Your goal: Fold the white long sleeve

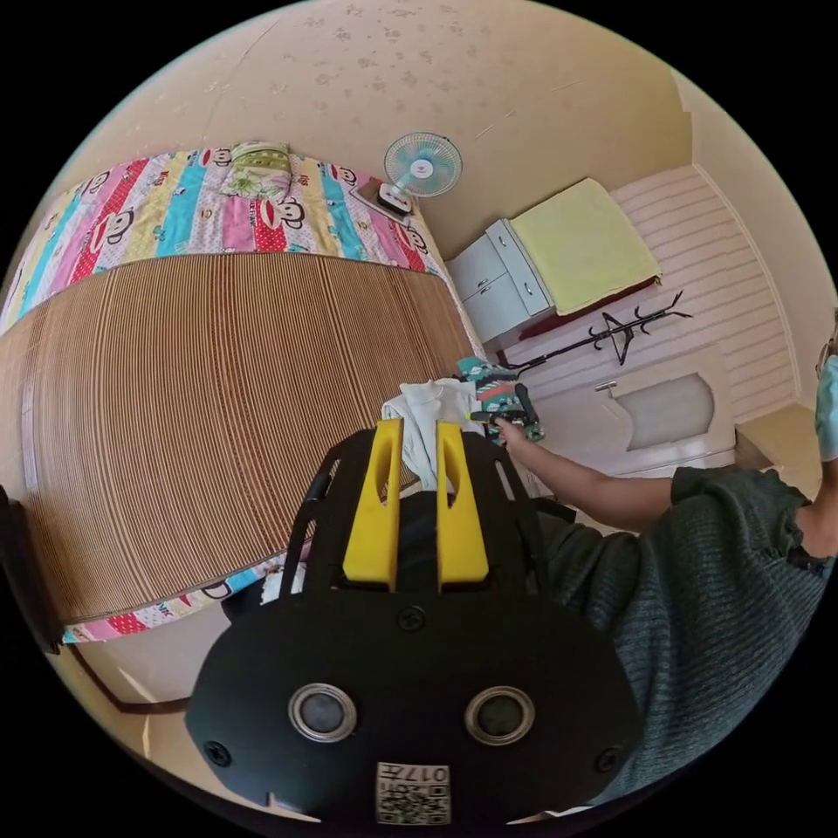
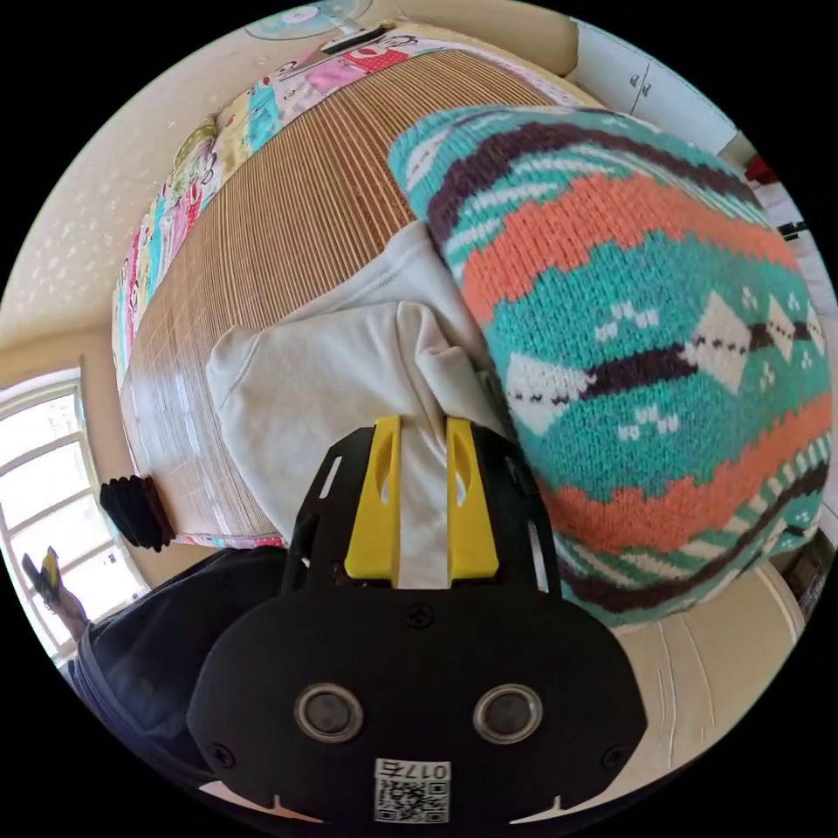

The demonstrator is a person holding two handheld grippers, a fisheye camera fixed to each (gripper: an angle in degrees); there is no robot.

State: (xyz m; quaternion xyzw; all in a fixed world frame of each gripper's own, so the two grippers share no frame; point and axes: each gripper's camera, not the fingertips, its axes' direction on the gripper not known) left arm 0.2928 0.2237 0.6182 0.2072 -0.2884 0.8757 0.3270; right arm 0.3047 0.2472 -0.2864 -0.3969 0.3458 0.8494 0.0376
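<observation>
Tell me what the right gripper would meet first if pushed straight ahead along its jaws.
More of the white long sleeve that the right gripper already pinches; the bamboo mat lies beyond.

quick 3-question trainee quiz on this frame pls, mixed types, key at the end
1. True or false: the left tool has white cloth between its jaws.
2. In the right gripper view, what lies right beside the white long sleeve? A) a patterned knit sweater B) a blue towel C) jeans
3. What surface covers most of the bed under the clothes?

Key: 1 true. 2 A. 3 a ribbed brown bamboo mat.
</observation>
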